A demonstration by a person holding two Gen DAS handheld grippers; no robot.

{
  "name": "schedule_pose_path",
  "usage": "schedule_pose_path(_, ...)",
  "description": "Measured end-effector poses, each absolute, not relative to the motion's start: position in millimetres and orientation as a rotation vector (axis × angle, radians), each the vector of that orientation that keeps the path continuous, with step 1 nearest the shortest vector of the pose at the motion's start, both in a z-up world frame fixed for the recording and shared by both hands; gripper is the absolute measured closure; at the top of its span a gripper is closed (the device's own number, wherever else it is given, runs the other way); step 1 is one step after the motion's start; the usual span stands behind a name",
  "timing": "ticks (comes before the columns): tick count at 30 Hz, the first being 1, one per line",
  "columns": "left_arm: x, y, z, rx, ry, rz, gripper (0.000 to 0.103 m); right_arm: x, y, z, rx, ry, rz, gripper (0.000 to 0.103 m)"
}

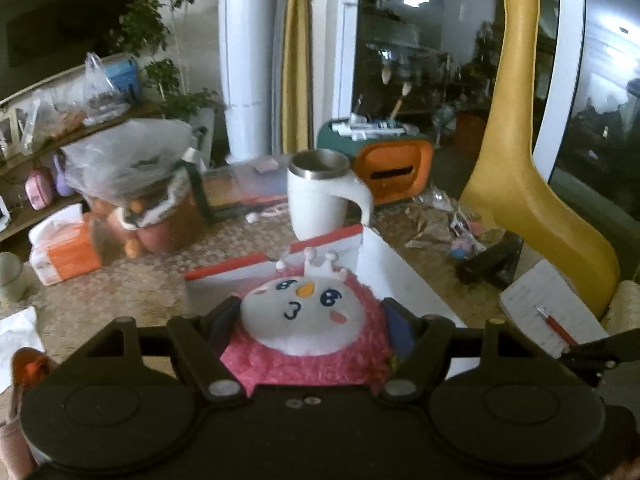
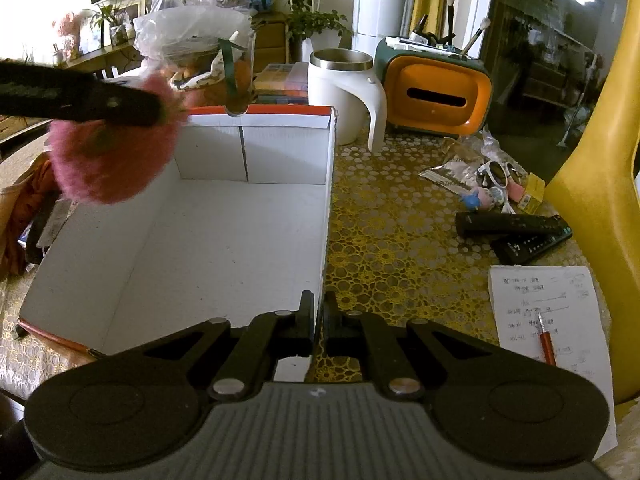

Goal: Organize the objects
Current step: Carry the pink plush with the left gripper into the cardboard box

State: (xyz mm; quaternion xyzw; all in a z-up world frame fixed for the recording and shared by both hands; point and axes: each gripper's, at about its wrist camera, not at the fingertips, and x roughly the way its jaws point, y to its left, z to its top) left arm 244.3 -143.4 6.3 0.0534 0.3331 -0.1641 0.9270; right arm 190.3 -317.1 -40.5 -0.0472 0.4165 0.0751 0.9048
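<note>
A pink fluffy plush toy (image 1: 304, 364) with a white face and a small crown sits between the fingers of my left gripper (image 1: 312, 320), which is shut on it. In the right wrist view the plush (image 2: 116, 160) hangs above the far left corner of an open white cardboard box (image 2: 200, 248) with a red rim. Nothing lies inside the box. My right gripper (image 2: 319, 316) is shut on the box's right wall at its near end, with the thin card pinched between the two fingers.
A white mug (image 2: 344, 92) and an orange and green holder (image 2: 436, 96) stand behind the box. To its right lie two black remotes (image 2: 516, 228), sunglasses (image 2: 500, 176) and a notepad with a red pen (image 2: 548, 320). A yellow giraffe figure (image 1: 516, 160) stands at right; bagged fruit (image 1: 132, 168) sits at left.
</note>
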Motion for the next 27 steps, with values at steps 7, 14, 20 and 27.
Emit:
schedule_pose_path(7,271.8,-171.5,-28.8,0.189,0.756,-0.325,0.029,189.9,-317.3,-41.5,-0.099,0.861,0.160,0.099)
schedule_pose_path(14,298.3,-183.3,-62.6,0.232,0.861,-0.308,0.029,190.3,-318.3,-43.0,-0.103,0.863,0.166,0.099)
schedule_pose_path(20,309.6,-190.3,-74.7,0.235,0.898,-0.316,0.029,190.3,-318.9,-43.1,-0.106,0.862,0.172,0.099)
schedule_pose_path(27,313.3,-192.1,-85.7,0.249,0.933,-0.326,0.028,190.8,-319.1,-43.7,-0.106,0.863,0.169,0.099)
